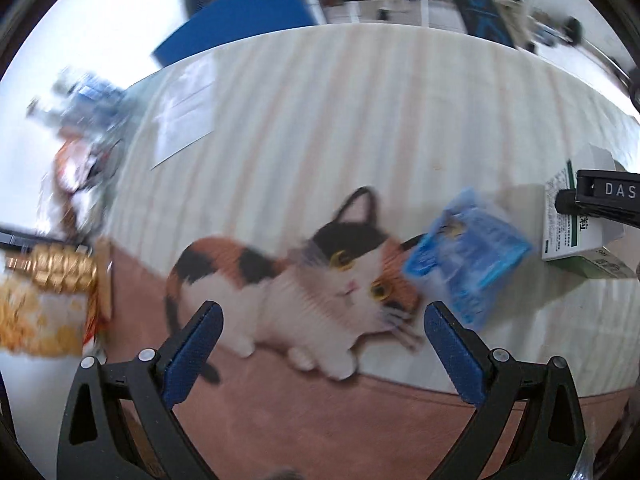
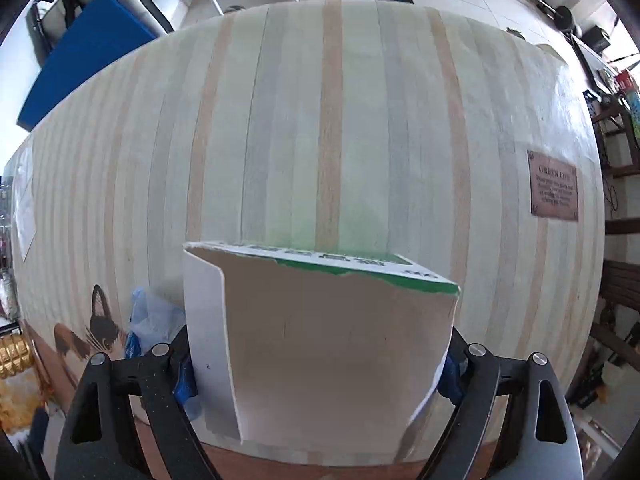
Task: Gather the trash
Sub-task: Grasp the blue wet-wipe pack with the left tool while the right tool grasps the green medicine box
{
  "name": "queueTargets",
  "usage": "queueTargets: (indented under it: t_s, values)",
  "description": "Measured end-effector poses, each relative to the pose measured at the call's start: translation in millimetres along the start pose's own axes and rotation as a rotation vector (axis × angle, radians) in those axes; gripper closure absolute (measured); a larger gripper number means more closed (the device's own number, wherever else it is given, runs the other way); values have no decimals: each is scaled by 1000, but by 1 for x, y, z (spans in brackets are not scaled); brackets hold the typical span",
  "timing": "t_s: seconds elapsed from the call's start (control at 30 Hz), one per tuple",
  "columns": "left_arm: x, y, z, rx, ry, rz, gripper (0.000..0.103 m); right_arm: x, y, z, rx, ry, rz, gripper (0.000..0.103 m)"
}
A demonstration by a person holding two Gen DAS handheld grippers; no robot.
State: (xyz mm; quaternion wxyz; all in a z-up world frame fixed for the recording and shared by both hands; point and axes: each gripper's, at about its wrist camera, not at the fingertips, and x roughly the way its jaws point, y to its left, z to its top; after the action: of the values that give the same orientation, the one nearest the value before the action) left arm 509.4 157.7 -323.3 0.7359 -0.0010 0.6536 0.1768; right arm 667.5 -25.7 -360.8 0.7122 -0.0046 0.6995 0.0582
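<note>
My left gripper [image 1: 320, 336] hangs open over a cat picture on the striped table [image 1: 360, 120], with nothing between its blue pads. A crumpled blue plastic wrapper [image 1: 468, 256] lies just past its right finger. Further right stands a torn white and green cardboard box [image 1: 576, 240], with my right gripper [image 1: 600, 196] on it. In the right wrist view the box [image 2: 320, 344] fills the gap between the fingers of the right gripper [image 2: 316, 360], and both pads press its sides. The blue wrapper [image 2: 152, 316] shows to the box's left.
A gold and orange snack packet [image 1: 48, 300] sits at the table's left edge, with a blurred heap of wrappers [image 1: 80, 152] beyond it. A paper sheet [image 1: 184, 120] lies far left. A brown plaque [image 2: 554, 190] is fixed at the far right. A blue board [image 1: 240, 20] stands behind the table.
</note>
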Motion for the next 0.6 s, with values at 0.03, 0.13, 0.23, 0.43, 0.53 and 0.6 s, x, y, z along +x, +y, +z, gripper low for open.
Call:
queueTargets:
  t_s: [0.03,0.13,0.23,0.43,0.53,0.6]
  values:
    - [3,-9,6,39,7,-44,0,-3,-6,1,-11,-8,-12,16]
    - [15,-42,19,171,37,-127,0,-13,-37,2,-29,-28,-27,16]
    - [34,-75,31,292,82,-169,1,-18,-62,-1,-42,-35,-56,16]
    - [52,-88,46,276,121,-250,32,-18,-90,-16,-37,-32,-77,16]
    - [44,-75,43,202,94,-243,59,-21,-96,-29,-44,-39,-77,16]
    - [37,-70,37,165,85,-246,65,-24,-98,-44,-57,-43,-72,16]
